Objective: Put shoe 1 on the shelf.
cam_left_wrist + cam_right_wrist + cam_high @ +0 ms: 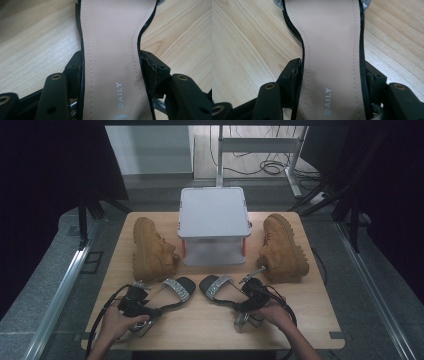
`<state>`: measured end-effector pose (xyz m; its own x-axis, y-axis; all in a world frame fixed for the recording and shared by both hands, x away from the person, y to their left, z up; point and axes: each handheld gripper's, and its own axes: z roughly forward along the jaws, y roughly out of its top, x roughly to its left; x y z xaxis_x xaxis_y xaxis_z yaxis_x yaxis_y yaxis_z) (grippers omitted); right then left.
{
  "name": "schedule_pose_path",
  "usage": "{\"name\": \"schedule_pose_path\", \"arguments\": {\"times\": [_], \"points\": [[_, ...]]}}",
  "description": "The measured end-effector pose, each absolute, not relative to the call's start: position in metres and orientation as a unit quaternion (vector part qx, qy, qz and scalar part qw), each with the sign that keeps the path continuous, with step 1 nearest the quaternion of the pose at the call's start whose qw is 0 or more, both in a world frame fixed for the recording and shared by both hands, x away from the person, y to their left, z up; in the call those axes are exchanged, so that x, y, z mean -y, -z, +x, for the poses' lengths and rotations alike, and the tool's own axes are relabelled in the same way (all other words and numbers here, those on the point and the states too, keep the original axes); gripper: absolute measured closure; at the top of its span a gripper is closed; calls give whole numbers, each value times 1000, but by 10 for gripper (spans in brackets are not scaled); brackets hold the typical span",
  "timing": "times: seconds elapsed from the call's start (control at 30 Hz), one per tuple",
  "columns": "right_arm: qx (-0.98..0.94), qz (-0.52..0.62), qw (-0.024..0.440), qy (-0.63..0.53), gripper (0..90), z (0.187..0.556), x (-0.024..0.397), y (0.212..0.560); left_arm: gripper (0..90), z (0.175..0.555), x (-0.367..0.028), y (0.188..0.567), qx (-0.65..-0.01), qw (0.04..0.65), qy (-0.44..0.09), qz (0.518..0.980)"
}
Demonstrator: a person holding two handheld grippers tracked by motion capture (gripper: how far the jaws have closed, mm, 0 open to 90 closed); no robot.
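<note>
Two black sandals with tan insoles and glittery silver toe straps lie at the front of the wooden table [210, 325]. The left sandal [176, 289] has its heel end in my left gripper [156, 308]. In the left gripper view the insole [110, 37] runs up between the jaws, and both pads [75, 67] press on the sole's edges. My right gripper [236, 304] grips the right sandal [216, 286] the same way. In the right gripper view its pads [293, 71] squeeze the black sole edges of the insole [332, 37], printed "DAILY".
A white box on a low stand [213, 215] sits at the table's back centre. A tan boot [150, 250] lies on its left and another tan boot [282, 250] on its right. Metal rails run along both sides of the table.
</note>
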<state>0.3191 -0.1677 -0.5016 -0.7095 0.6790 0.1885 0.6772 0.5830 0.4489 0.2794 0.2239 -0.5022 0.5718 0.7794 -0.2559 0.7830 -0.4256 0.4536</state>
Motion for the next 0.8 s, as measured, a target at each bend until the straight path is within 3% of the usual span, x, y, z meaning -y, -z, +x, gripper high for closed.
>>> {"name": "schedule_pose_path", "arguments": {"times": [0.3,0.8], "points": [[-859,432,21,-275,417,320,185,491,431,285,-222,490,-488,312,-3,815],[-806,508,61,-298,416,332,200,478,432,306,-178,480,-522,348,-12,778]]}}
